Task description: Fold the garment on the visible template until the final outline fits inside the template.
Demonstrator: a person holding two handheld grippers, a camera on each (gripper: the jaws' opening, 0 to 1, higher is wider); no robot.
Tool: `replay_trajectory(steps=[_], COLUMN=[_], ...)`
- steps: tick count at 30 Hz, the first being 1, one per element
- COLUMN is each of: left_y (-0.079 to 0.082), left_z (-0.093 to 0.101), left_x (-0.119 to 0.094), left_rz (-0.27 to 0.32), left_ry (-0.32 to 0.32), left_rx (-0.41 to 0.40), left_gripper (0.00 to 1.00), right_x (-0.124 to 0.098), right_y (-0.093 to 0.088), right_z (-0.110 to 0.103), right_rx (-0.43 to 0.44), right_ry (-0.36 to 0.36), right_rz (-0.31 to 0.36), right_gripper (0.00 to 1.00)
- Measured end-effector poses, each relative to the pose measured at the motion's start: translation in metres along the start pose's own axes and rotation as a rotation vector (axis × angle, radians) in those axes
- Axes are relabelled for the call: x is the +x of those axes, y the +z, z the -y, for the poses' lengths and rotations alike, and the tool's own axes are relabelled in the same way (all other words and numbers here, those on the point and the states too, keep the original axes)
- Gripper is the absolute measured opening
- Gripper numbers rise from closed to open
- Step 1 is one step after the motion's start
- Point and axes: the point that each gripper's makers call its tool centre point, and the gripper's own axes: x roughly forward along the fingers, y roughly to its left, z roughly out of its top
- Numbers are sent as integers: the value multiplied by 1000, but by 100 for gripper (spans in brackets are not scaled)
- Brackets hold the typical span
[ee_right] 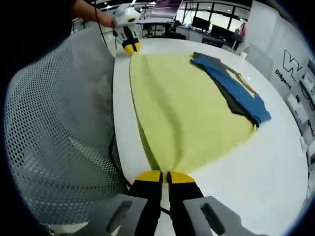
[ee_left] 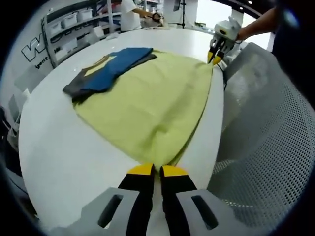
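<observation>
A yellow-green garment (ee_left: 152, 103) lies spread on the white table (ee_left: 64, 152), stretched between both grippers along the table's edge. My left gripper (ee_left: 156, 170) is shut on one corner of it, seen at the bottom of the left gripper view and at the far end (ee_right: 131, 48) of the right gripper view. My right gripper (ee_right: 165, 176) is shut on the other corner, and it appears at the top right (ee_left: 215, 59) of the left gripper view. The garment (ee_right: 189, 113) sags in soft folds between the two corners.
A pile of blue and grey clothes (ee_left: 110, 71) rests on the garment's far edge (ee_right: 236, 88). A grey mesh chair (ee_left: 268, 142) stands against the table edge beside both grippers (ee_right: 59, 132). Shelves with bins (ee_left: 69, 22) and a person (ee_left: 130, 14) are beyond the table.
</observation>
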Motion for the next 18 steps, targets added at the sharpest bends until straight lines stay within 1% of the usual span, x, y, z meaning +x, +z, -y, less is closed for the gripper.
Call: replay_trajectory(steps=[4,6,8,12,14,15,16,17,18], left_y=[3,6,8,6,2,2,1,0,0], left_z=[-2,-3,-4,-3,0,2,3,4,4], left_x=[-6,-9,-11,-8,-4,-3,-2,-1,-1], left_rz=[3,9,10,2,-8,-12,-13,-17,-16], left_ry=[-4,-5,-6,-12,-14,-12,-12,-18,-19], left_rx=[-34,-56,-68,-63,-49,-24,-9,19,41], left_gripper=[4,4,4,4,4,4,4,5,6], right_x=[-7,-10,-11,-8,-8,-8,-7,-7,-7], right_y=[5,7,6,5,6,7,6,7,7], right_z=[3,6,7,6,3,2,1,-2,-2], right_rx=[-1,21,22,32,22,21,24,43,48], right_ry=[-9,-13,-14,-3,7,9,15,27,31], right_rz=[8,19,20,24,27,29,31,37,39], right_gripper=[0,0,0,0,0,0,3,10,15])
